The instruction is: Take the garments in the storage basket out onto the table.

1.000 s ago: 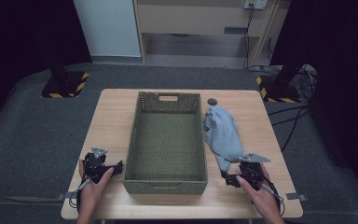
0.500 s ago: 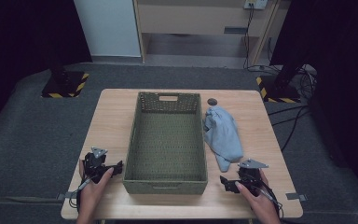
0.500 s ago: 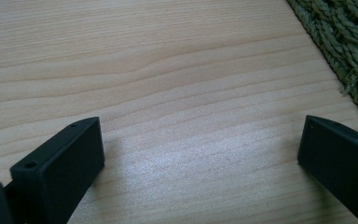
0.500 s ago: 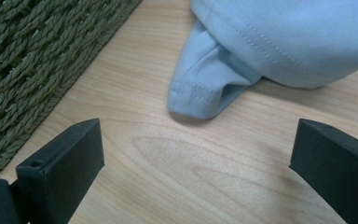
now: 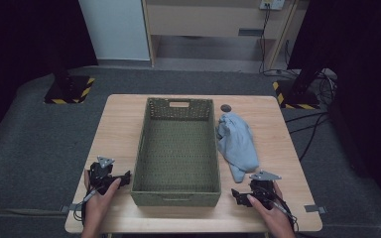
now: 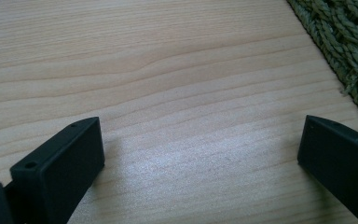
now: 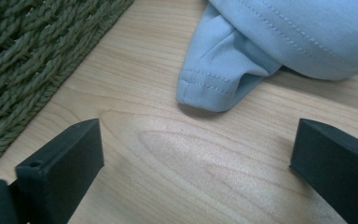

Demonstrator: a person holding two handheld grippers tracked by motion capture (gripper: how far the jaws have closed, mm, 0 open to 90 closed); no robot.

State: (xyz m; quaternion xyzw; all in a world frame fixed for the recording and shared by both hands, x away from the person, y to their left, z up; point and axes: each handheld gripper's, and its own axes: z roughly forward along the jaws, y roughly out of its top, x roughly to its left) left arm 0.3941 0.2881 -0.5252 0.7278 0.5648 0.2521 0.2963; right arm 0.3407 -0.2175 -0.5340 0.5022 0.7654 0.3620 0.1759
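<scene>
While untouched, cloth [image 7: 279, 42] beyond right hand-held gripper [image 7: 193, 158]

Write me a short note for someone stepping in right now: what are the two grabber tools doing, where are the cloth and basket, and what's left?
Left gripper: open, empty, on the table left of the green basket.
Right gripper: open, empty, just short of the light blue cloth, its hem between the jaws' line.
The cloth lies crumpled right of the basket, touching its rim. The basket holds nothing.
Done: nothing yet. Left, probably: grip the cloth and place it in the basket.
</scene>
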